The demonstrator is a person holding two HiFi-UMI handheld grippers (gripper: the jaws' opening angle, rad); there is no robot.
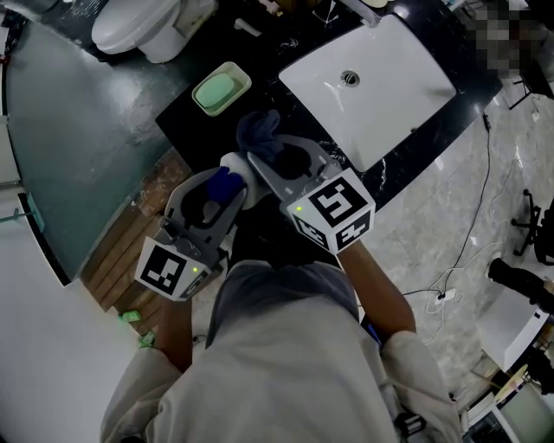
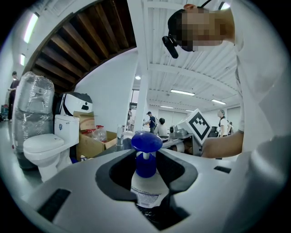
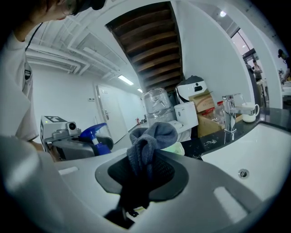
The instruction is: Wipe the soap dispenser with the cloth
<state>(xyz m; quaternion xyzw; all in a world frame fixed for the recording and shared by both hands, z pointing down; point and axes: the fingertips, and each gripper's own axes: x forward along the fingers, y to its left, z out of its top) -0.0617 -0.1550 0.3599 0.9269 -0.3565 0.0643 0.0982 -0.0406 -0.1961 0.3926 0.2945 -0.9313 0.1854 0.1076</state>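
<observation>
The soap dispenser point(image 2: 146, 179) is a white bottle with a blue pump head point(image 2: 146, 142); my left gripper point(image 2: 146, 191) is shut on its body and holds it upright. In the head view the soap dispenser point(image 1: 227, 179) sits between the left gripper point(image 1: 216, 197) jaws, just left of the right gripper point(image 1: 275, 149). My right gripper point(image 3: 144, 182) is shut on a bunched dark grey-blue cloth point(image 3: 148, 148), which sticks up past the jaws. The cloth point(image 1: 260, 131) hangs close beside the bottle; I cannot tell whether they touch. The soap dispenser's pump point(image 3: 95, 132) shows at the right gripper view's left.
A white sink basin point(image 1: 368, 82) is set in a black counter point(image 1: 446, 117) ahead, with a chrome tap point(image 3: 228, 113) and a white mug point(image 3: 249, 111). A green soap dish point(image 1: 221, 88) lies on the counter's left. A toilet point(image 1: 147, 26) stands at far left.
</observation>
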